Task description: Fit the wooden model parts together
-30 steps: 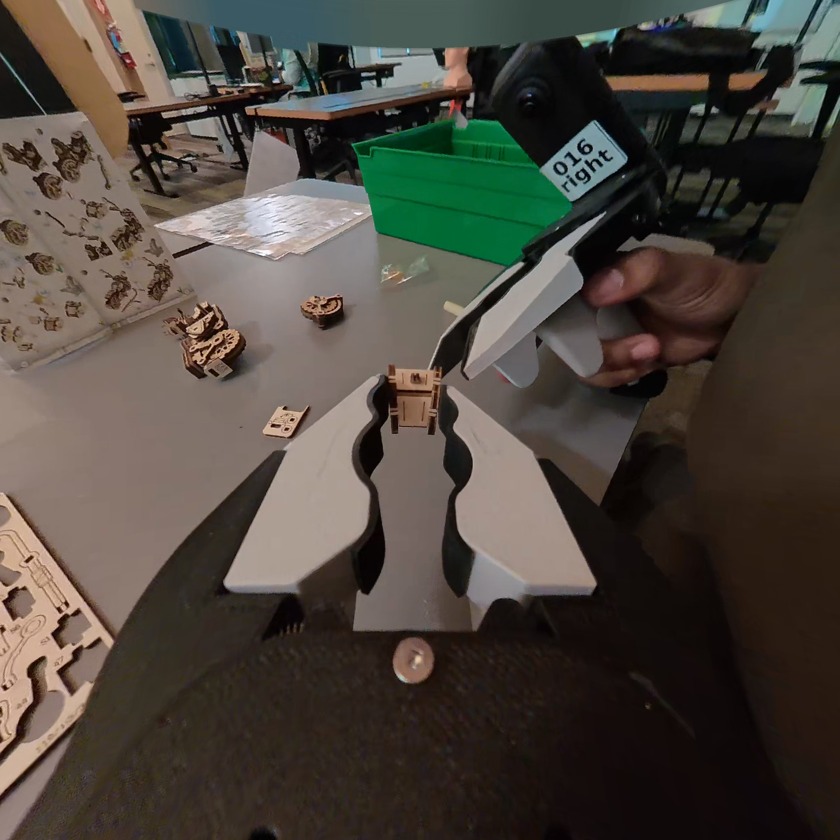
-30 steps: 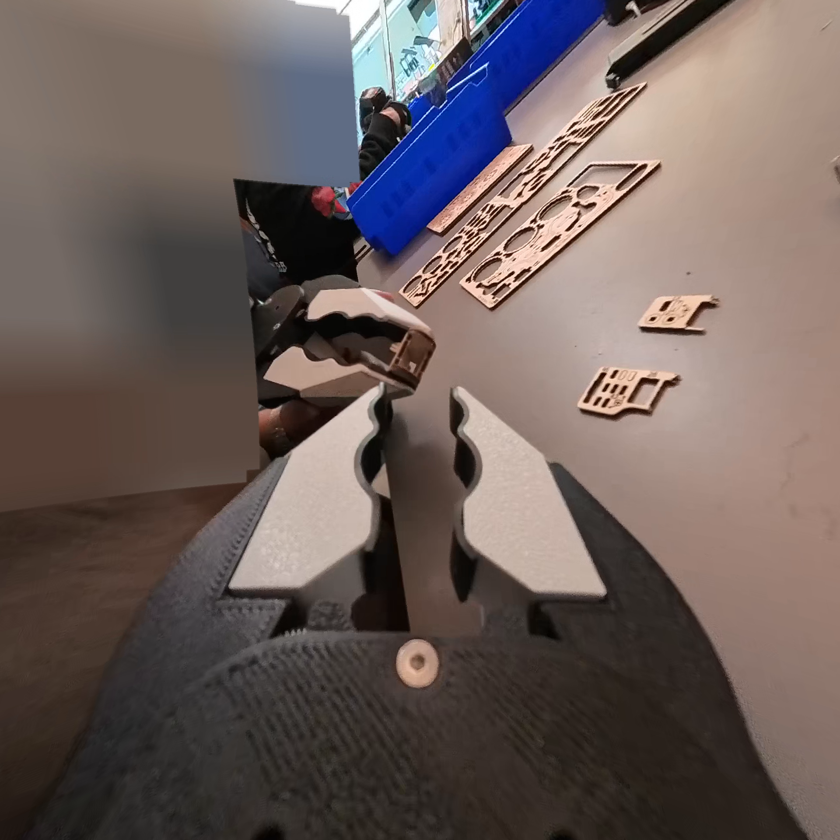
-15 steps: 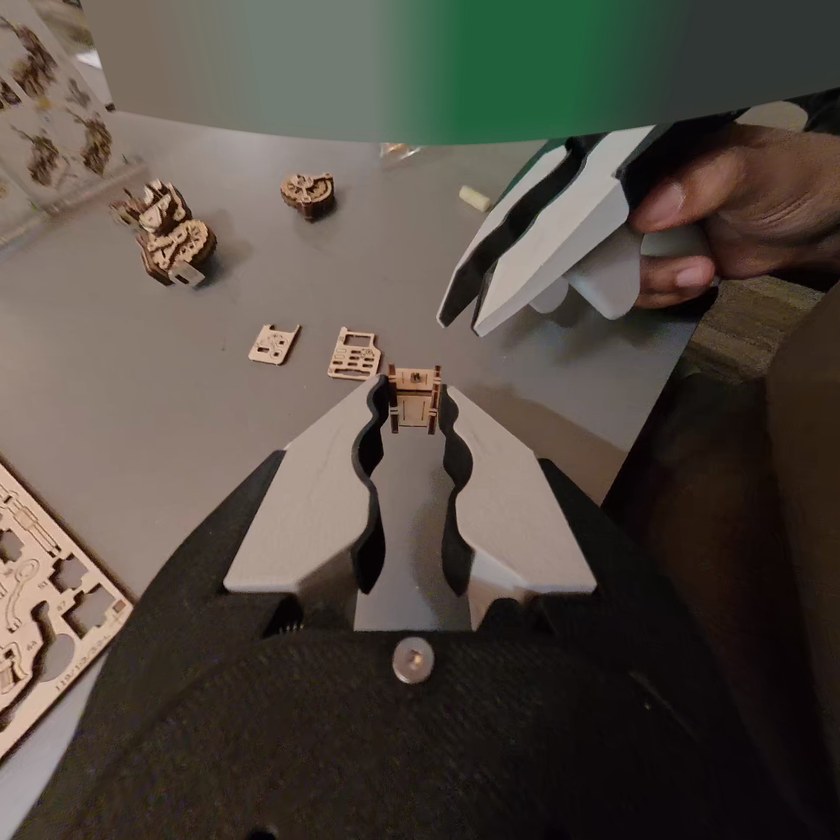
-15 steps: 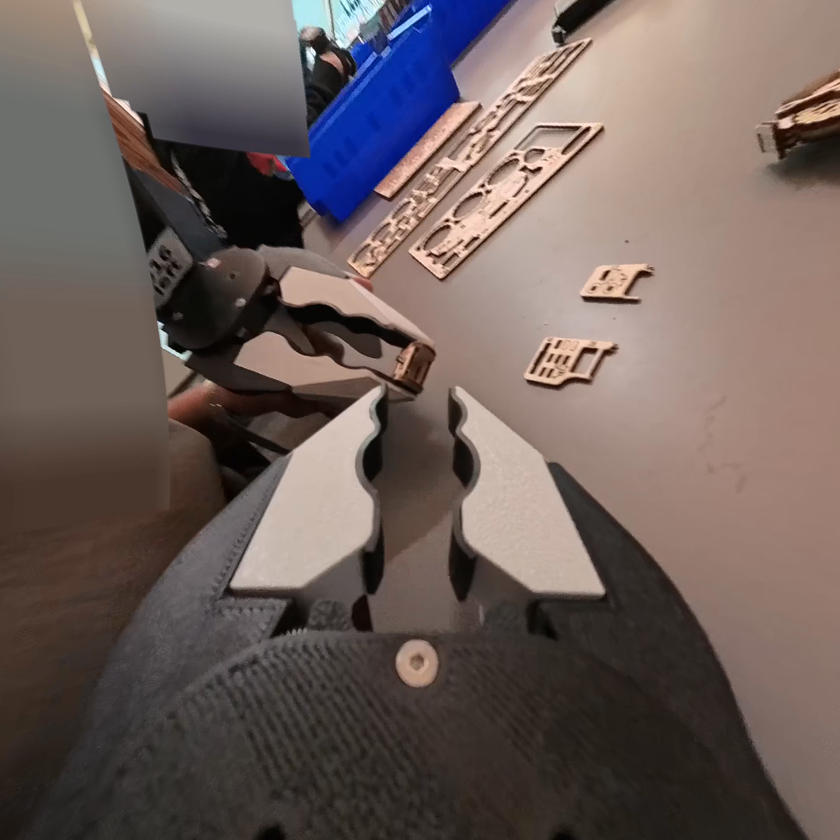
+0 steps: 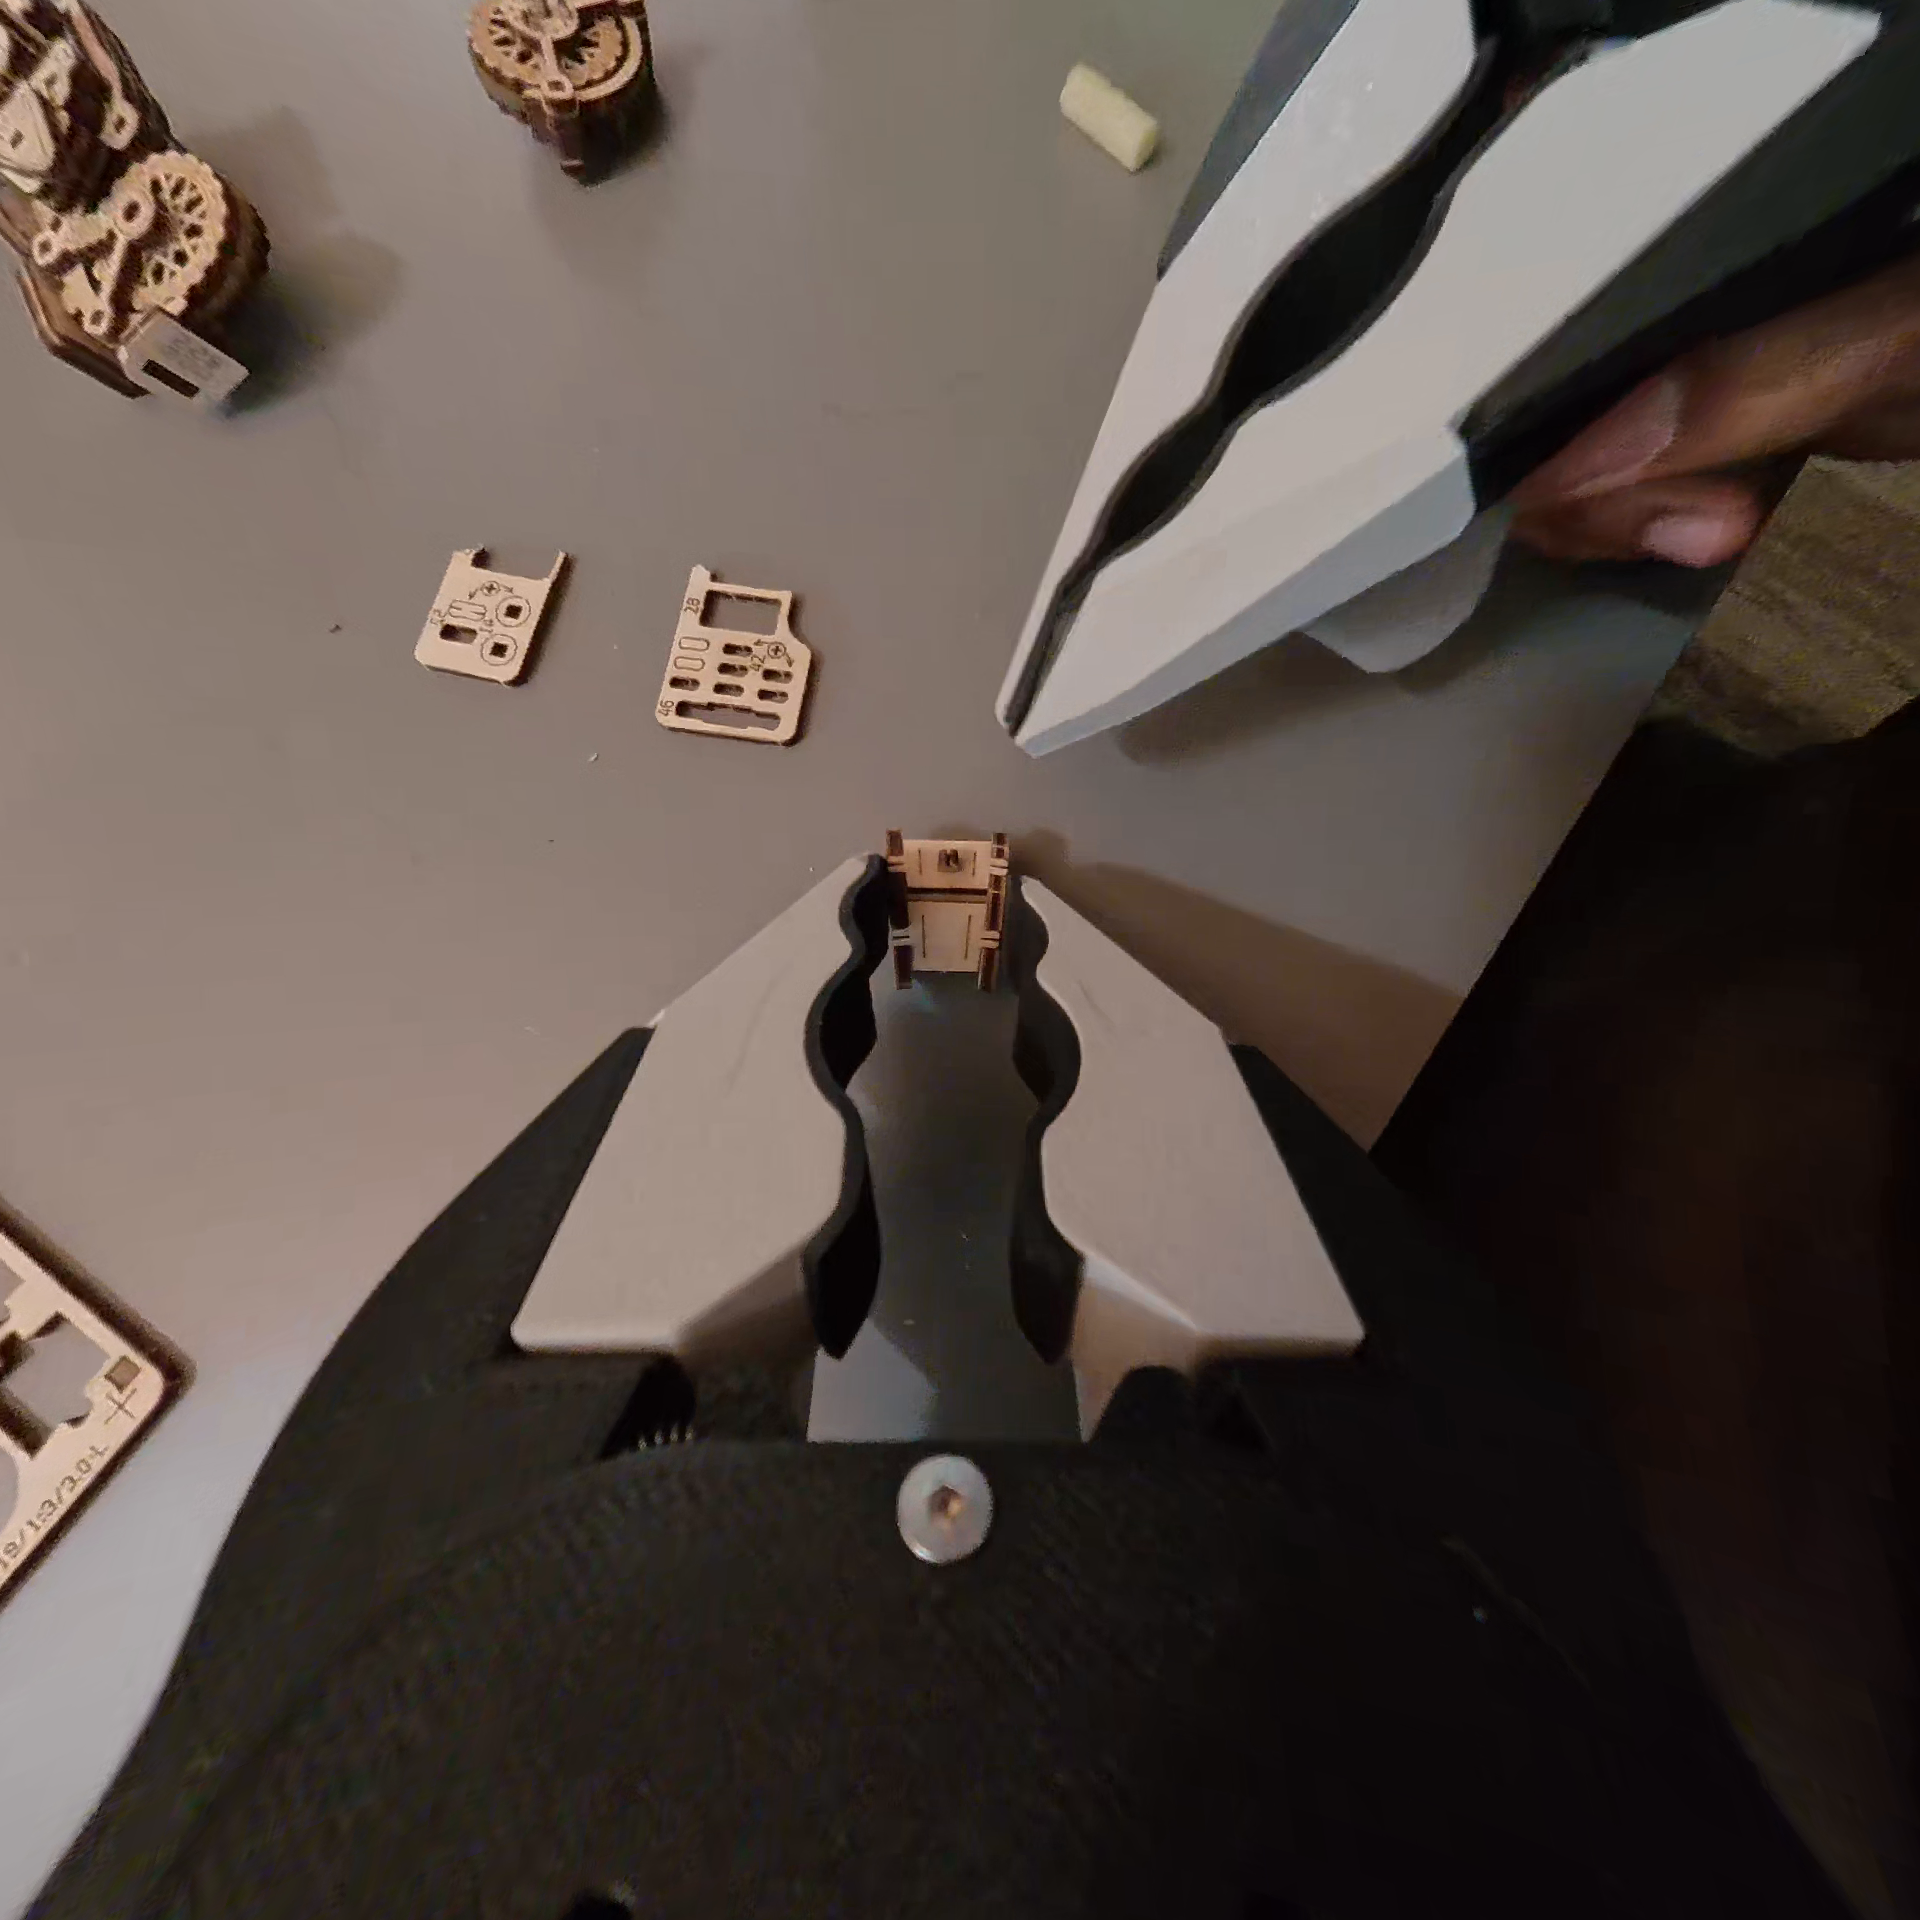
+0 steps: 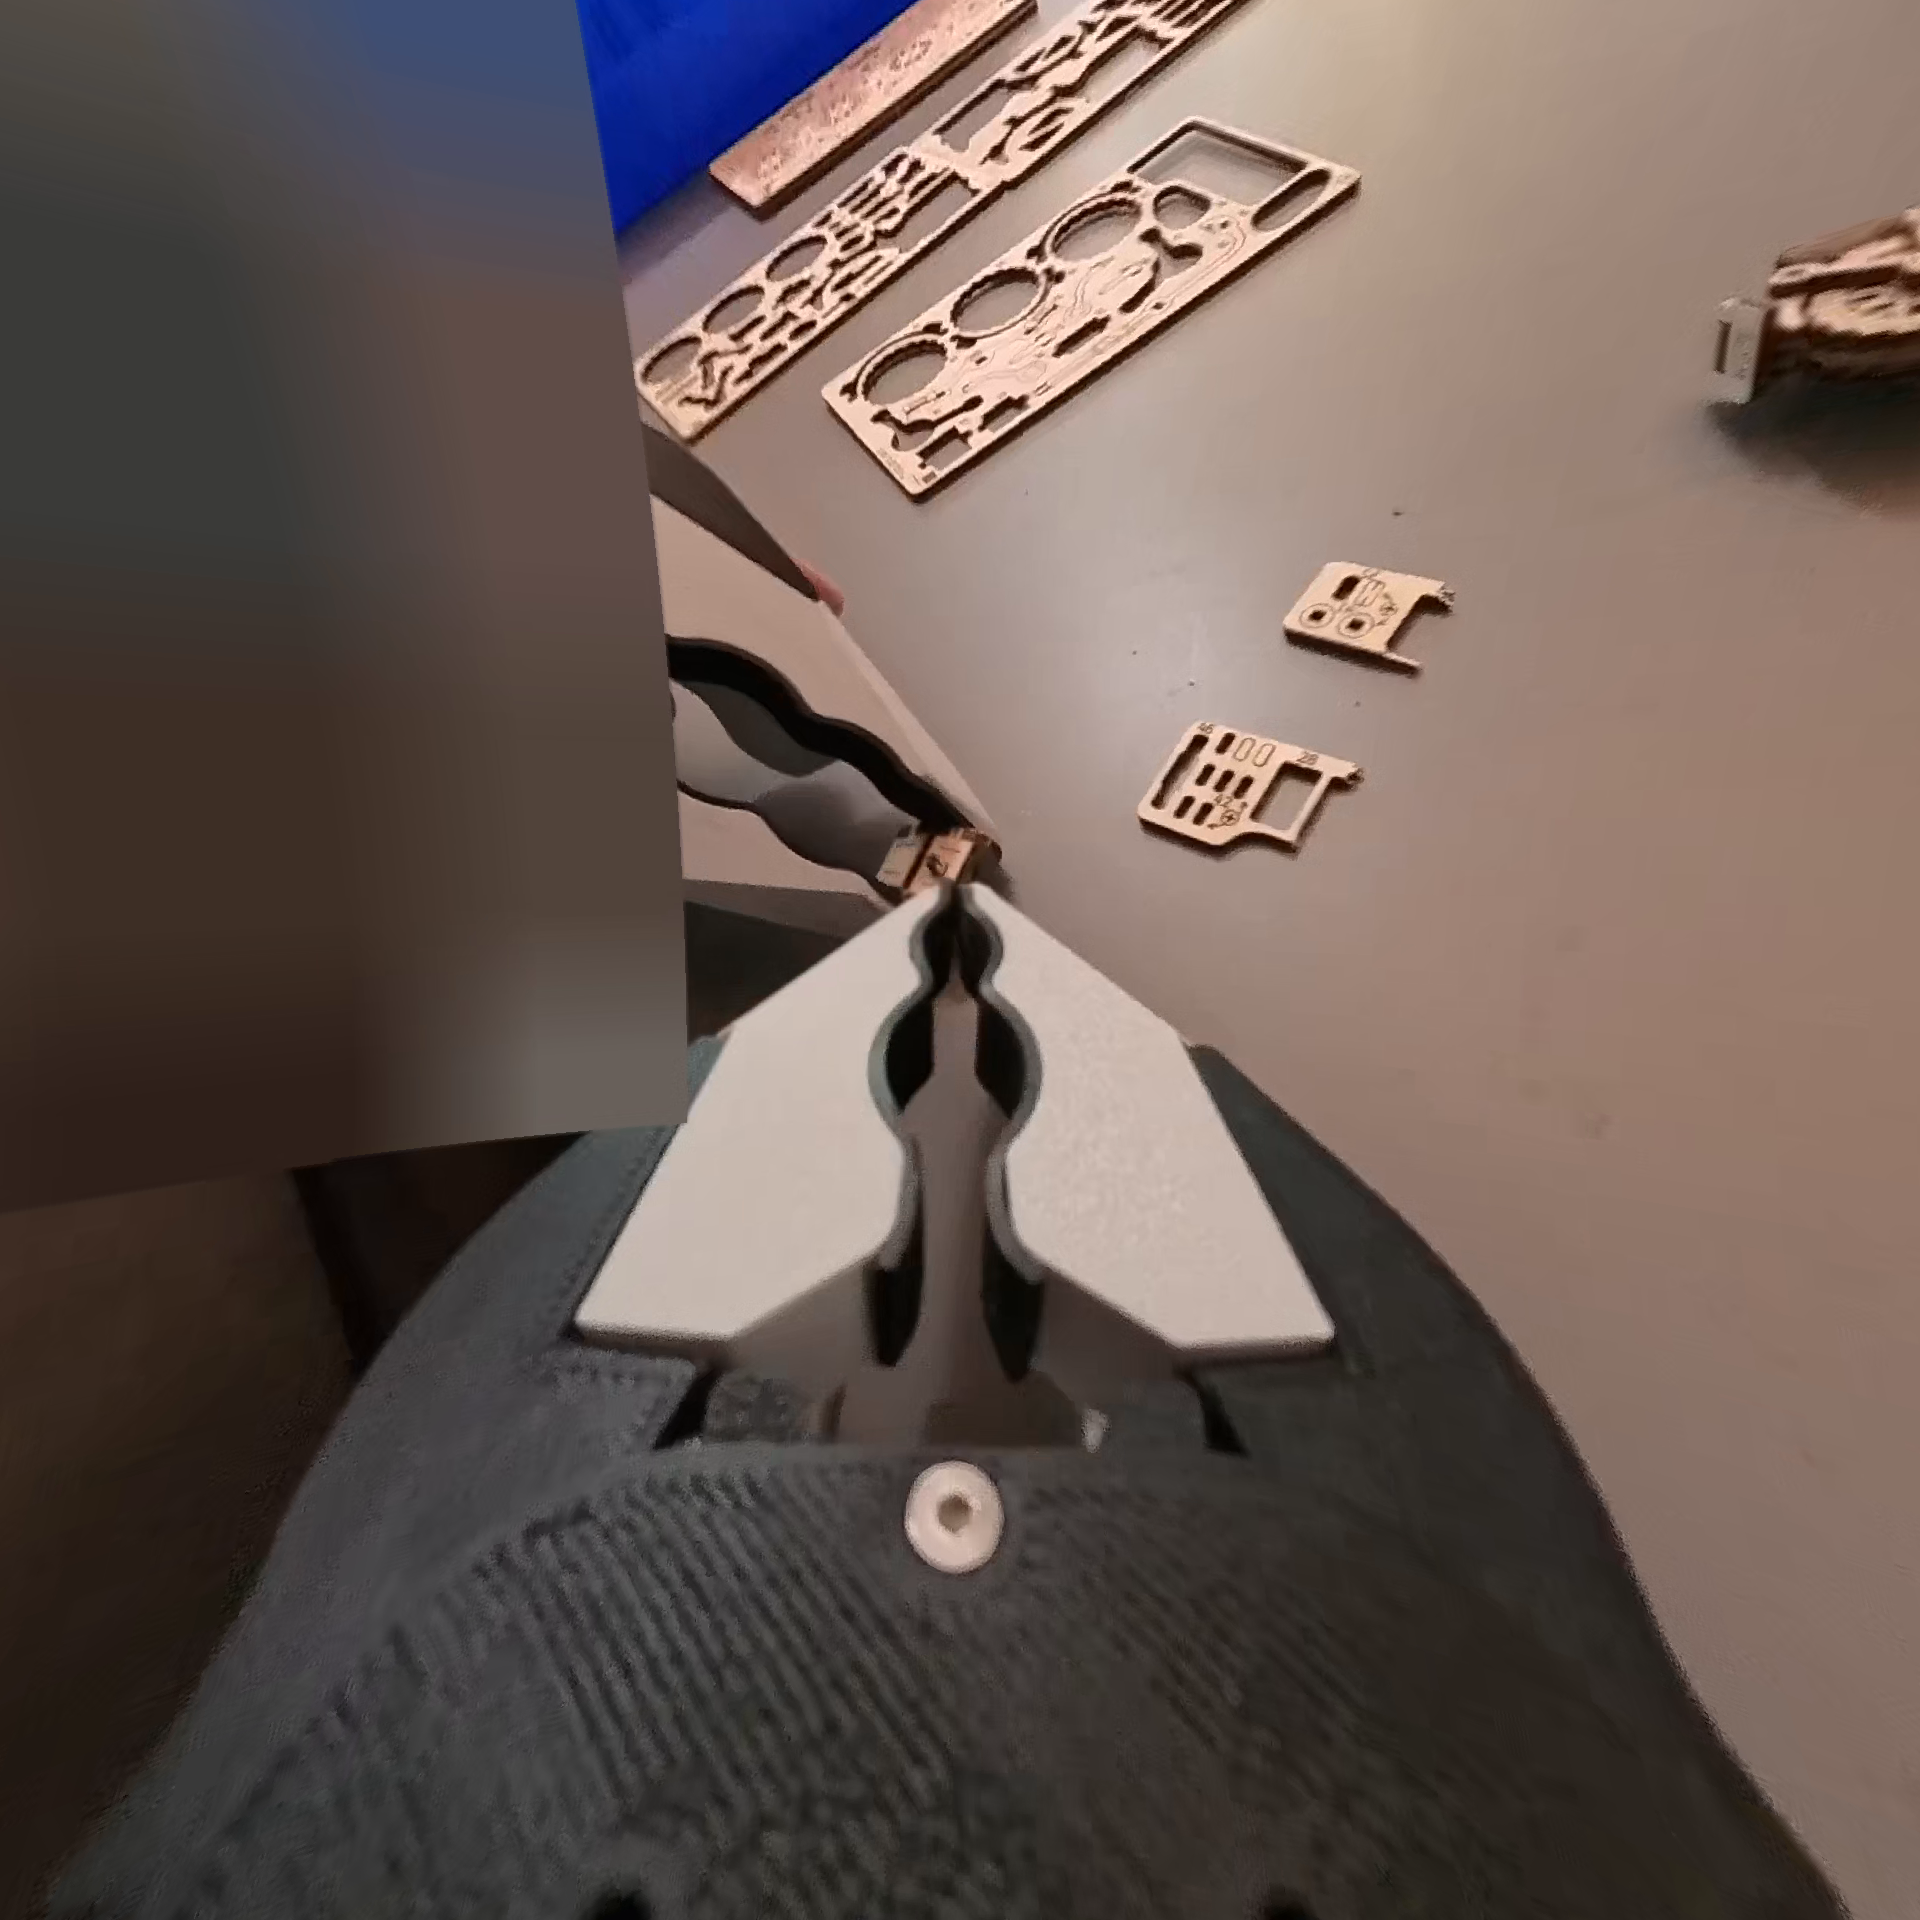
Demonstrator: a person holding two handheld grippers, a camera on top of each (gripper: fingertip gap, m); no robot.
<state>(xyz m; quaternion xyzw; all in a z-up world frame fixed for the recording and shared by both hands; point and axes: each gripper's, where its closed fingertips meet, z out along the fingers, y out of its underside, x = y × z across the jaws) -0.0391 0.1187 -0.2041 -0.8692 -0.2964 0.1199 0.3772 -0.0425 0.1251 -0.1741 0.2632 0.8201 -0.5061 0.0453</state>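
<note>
Wooden and pale, the small box-shaped model part (image 5: pixel 948 906) sits clamped at the tips of the left tongs (image 5: pixel 948 883) above the grey surface (image 5: pixel 312 935); beyond it to the left lie a slotted flat piece (image 5: pixel 736 657) and, farther left, a flat piece with round holes (image 5: pixel 490 617); up and right of it the right tongs (image 5: pixel 1023 717) hang pressed together, empty, gripped by a hand (image 5: pixel 1714 457); two assembled gear models (image 5: pixel 566 57) stand far beyond it.

Right wrist view: the right tongs (image 6: pixel 956 896) are closed on nothing, tips just beside the model part (image 6: pixel 935 858) held by the left tongs (image 6: pixel 940 847); the slotted piece (image 6: pixel 1242 792) lies right of it, cut-out sheets (image 6: pixel 1091 301) beyond it.
</note>
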